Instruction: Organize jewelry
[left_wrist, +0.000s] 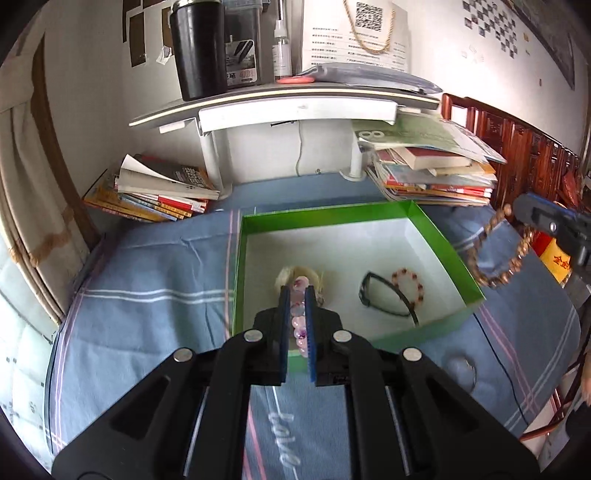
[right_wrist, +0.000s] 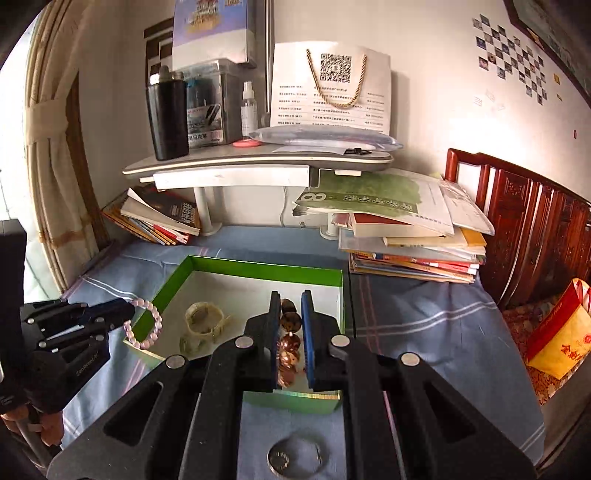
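midway: left gripper (left_wrist: 297, 295) pinches pink bracelet (right_wrist: 146, 325), right gripper (right_wrist: 290, 306) pinches brown bracelet (left_wrist: 495, 254); green box (left_wrist: 332, 216) holds some pieces; clear bangle (right_wrist: 295, 456) left outside.

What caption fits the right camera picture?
Right gripper lifts brown bead bracelet over green box.

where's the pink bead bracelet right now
The pink bead bracelet is pinched in the left hand-held gripper, hanging over the left edge of the green box in the right wrist view.
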